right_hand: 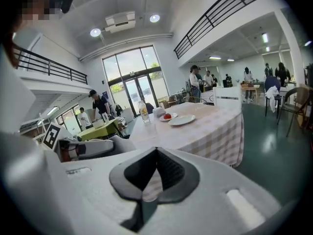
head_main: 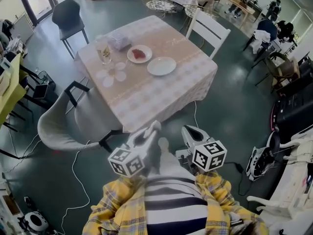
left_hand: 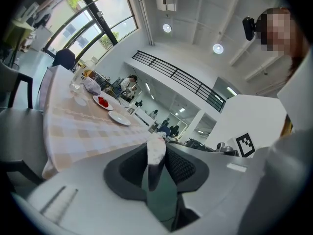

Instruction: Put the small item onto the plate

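Observation:
On the checked tablecloth an empty white plate lies beside a second plate that carries small red pieces. Both plates show far off in the left gripper view, the empty plate nearer than the red pieces, and in the right gripper view, empty plate and red pieces. My left gripper and right gripper are held close to my body, short of the table's near corner. Both are shut and hold nothing.
A drinking glass, a tissue pack and flower-shaped coasters sit on the table's left side. A grey chair stands at the left, a white chair behind. Cables trail over the floor; equipment stands at the right.

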`<state>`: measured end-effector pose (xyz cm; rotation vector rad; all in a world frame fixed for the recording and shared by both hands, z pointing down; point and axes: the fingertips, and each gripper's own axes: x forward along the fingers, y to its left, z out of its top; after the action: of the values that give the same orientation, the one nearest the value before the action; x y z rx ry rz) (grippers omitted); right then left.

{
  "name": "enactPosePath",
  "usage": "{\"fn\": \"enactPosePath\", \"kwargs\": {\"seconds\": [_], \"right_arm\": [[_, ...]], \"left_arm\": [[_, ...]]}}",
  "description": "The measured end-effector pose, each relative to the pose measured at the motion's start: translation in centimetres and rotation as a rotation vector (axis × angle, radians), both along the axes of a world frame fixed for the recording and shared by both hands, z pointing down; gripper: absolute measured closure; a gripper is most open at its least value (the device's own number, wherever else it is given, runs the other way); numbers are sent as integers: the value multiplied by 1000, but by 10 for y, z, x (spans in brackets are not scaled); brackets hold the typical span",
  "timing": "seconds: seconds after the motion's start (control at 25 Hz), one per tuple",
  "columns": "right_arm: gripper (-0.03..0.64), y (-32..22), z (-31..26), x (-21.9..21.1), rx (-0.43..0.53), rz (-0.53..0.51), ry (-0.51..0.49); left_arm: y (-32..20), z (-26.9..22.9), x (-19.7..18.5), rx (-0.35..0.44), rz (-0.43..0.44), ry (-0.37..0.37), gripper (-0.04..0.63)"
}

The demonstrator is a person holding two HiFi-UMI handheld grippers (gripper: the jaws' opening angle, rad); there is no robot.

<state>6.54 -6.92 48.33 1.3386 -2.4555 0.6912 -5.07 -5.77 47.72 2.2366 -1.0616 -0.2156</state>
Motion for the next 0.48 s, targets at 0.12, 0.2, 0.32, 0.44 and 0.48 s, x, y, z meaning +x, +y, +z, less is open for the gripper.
{"fn": "enactPosePath", "kwargs": {"seconds": [0.12,0.2,0.32,0.44,0.48], "right_arm": [[620,-26,-2,-1,14,-26,-2],[620,-43,-3,-2,13,-44,-11],[620,-66,-3,-3,9,-71,-13],[620,-88,-3,0,2,-84,-13],[620,-94,-3,1,0,-87,-12]], "left_arm": [[-26,-1,4,0,-17,-3,492],[-42,-3,9,1,-20,-4,492],[-67,-5,15,3,-25,-11,491],[-90,-7,21,-1,-35,-7,491],[-96,-7,22,-3,-39,-6,492]]}}
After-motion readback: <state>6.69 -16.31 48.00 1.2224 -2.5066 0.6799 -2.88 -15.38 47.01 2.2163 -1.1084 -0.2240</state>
